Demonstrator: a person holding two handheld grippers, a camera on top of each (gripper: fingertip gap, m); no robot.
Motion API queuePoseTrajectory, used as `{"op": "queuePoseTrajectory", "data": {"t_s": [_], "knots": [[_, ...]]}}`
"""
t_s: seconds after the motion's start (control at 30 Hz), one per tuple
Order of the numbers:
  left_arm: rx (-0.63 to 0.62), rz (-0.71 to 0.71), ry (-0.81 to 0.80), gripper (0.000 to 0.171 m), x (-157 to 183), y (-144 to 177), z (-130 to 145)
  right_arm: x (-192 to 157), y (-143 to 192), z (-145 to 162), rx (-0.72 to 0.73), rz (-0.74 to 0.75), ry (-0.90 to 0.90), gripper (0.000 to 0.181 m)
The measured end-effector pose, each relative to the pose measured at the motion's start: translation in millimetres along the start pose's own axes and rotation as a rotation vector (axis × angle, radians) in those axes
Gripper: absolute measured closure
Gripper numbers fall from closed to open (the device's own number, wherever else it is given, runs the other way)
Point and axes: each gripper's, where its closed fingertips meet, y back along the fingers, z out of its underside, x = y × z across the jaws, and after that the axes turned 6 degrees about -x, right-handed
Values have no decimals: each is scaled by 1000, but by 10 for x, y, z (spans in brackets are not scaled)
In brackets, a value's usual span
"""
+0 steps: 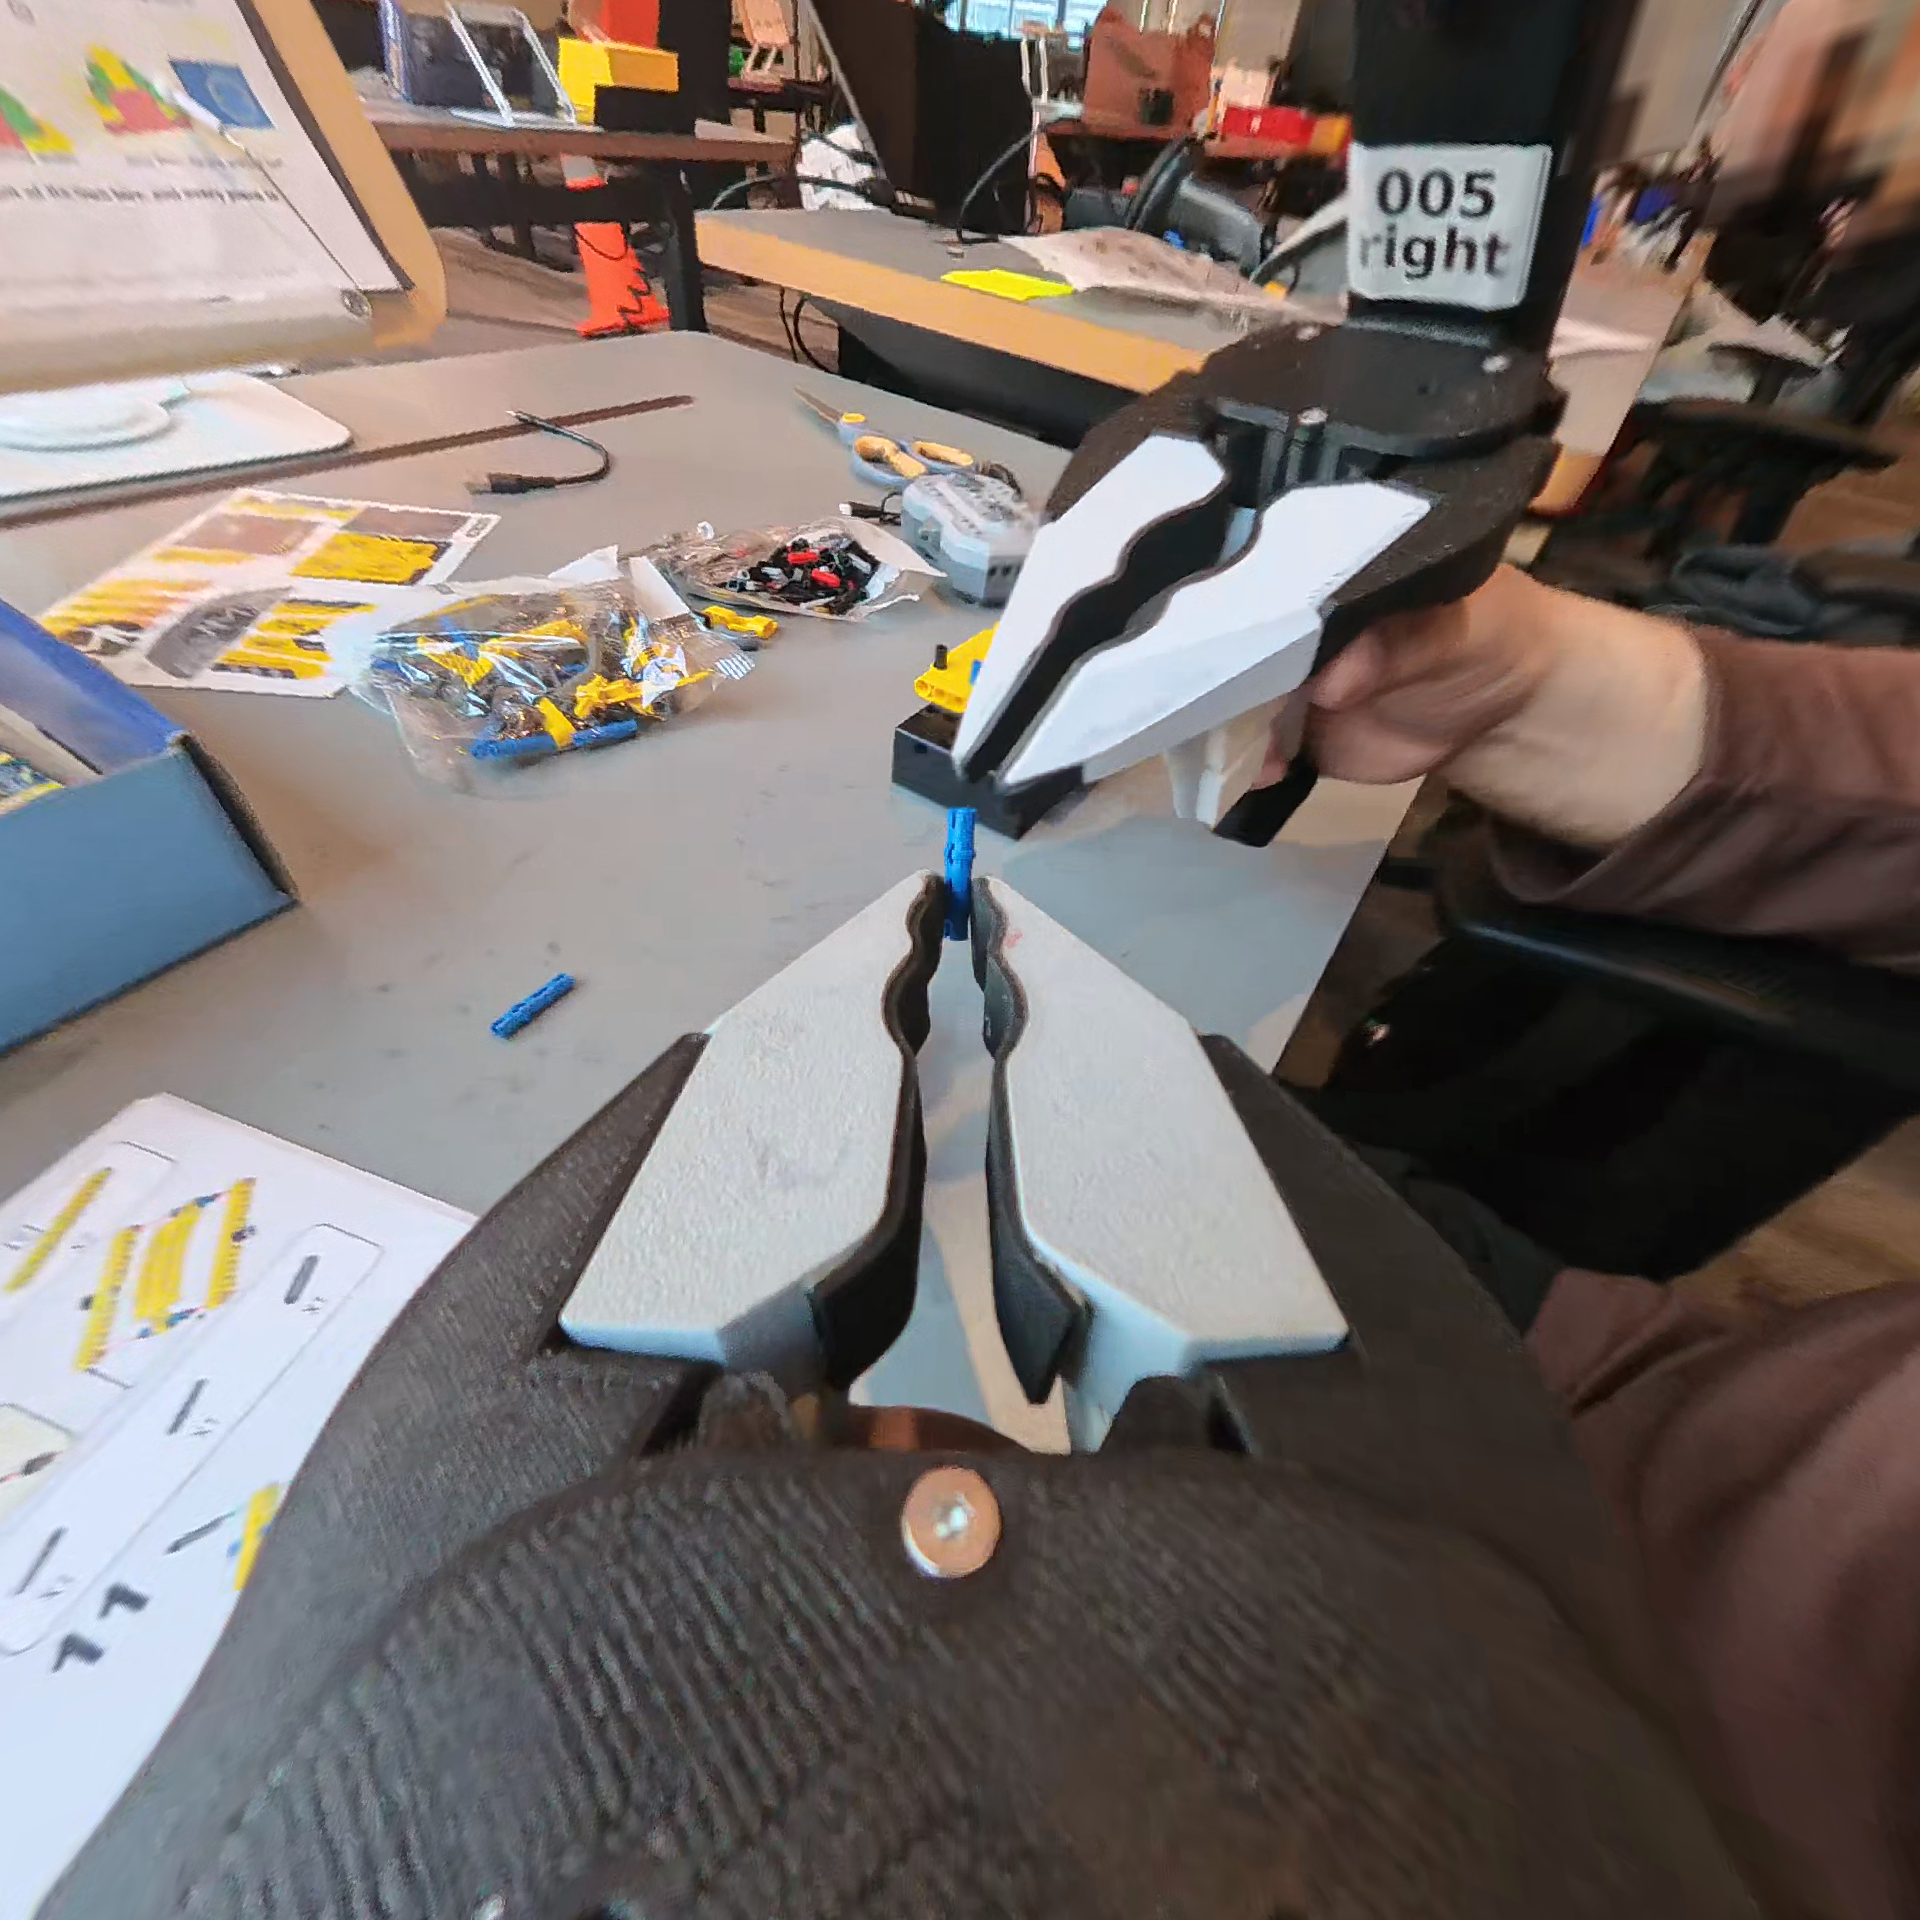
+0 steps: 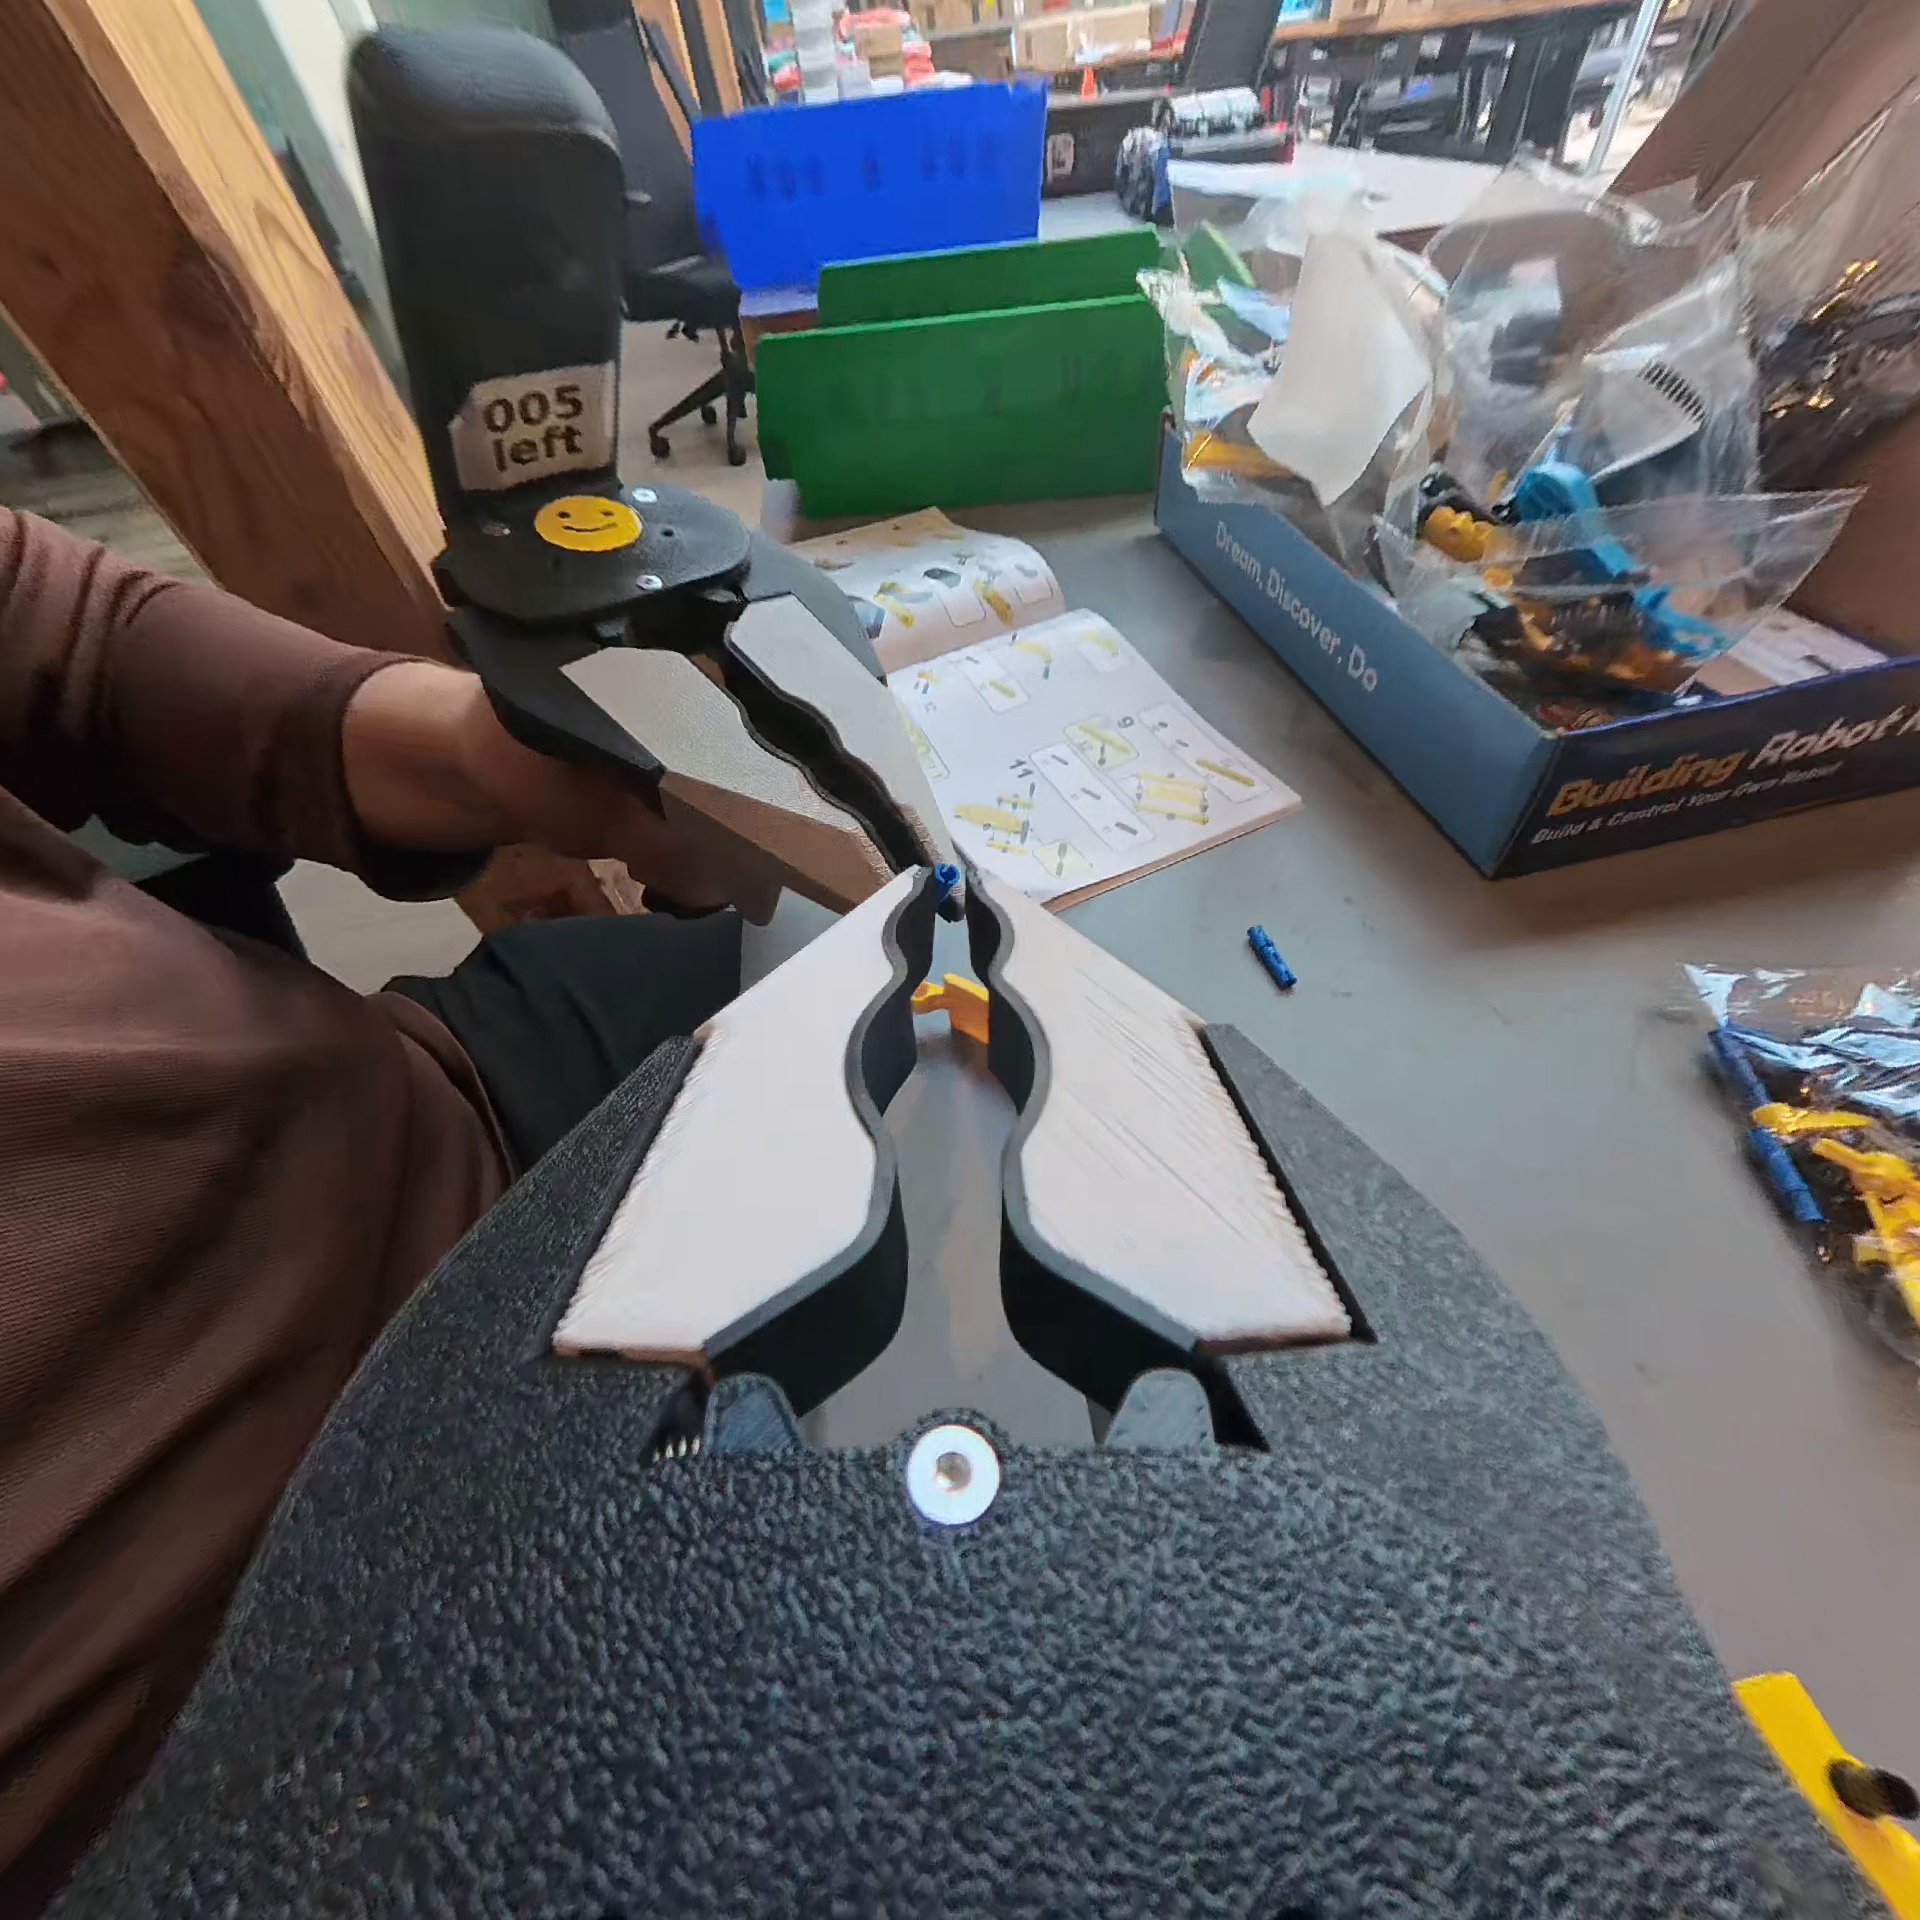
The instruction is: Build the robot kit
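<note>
Left gripper is pinching a small blue pin at its fingertips, above the grey table. Right gripper is hovering just beyond the pin's far end, tips nearly together, holding nothing visible. Behind it a black-and-yellow brick assembly is sitting on the table. Another blue pin is lying loose nearby.

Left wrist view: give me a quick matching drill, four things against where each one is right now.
Things:
1. blue pin
2. second blue pin
3. scissors
4. instruction sheet

Places:
A. loose on the grey table
B. far side, beside a grey module
C. near left corner
D. clamped in the left gripper jaws

Pairs: 1-D, 2-A, 3-B, 4-C
</note>
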Motion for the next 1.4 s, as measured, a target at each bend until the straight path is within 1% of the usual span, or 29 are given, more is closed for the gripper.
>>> {"op": "queuePoseTrajectory", "data": {"t_s": [0.07, 0.33, 0.5, 0.57, 0.63, 0.73, 0.87, 0.97, 1.03, 1.07, 1.1, 1.17, 1.3, 1.4], "knots": [[6, 4, 16, 170, -22, 8, 5, 16, 29, -27, 12, 1, -10, 177], [5, -21, -98, 170, 56, -9, 0, -37, -2, 21, -14, -29, -8, 178], [12, -17, -100, 170, 63, -6, -8, -46, 7, 18, -7, -46, -21, 177], [14, -22, -106, 170, 60, -3, -12, -42, 7, 17, -2, -50, -28, 170], [18, -19, -100, 170, 58, -1, -18, -68, 5, 21, -2, -73, -36, 169], [23, -10, -97, 170, 71, -4, -20, -76, -18, 24, -3, -59, -15, 175], [11, -9, -100, 170, 87, -29, 1, -84, -56, 41, -21, -40, 13, 177], [-10, -11, -67, 170, 49, -41, 25, -41, -65, 75, -52, -17, 11, 177], [-94, -40, -63, 165, -50, -62, 125, 46, -66, 107, -81, 41, 16, 178], [-137, -75, -76, 153, -130, -67, 180, 96, -61, 131, -99, 68, 15, 178], [-177, -93, -92, 147, -181, -69, 233, 146, -58, 163, -119, 92, 10, 178], [-238, -110, -116, 147, -241, -81, 314, 231, -66, 265, -173, 135, 1, 178], [-350, -84, -117, 147, -275, -165, 482, 283, -133, 447, -266, 174, 20, 178], [-415, -58, -104, 149, -282, -234, 604, 288, -163, 512, -297, 188, 40, 178]]}}
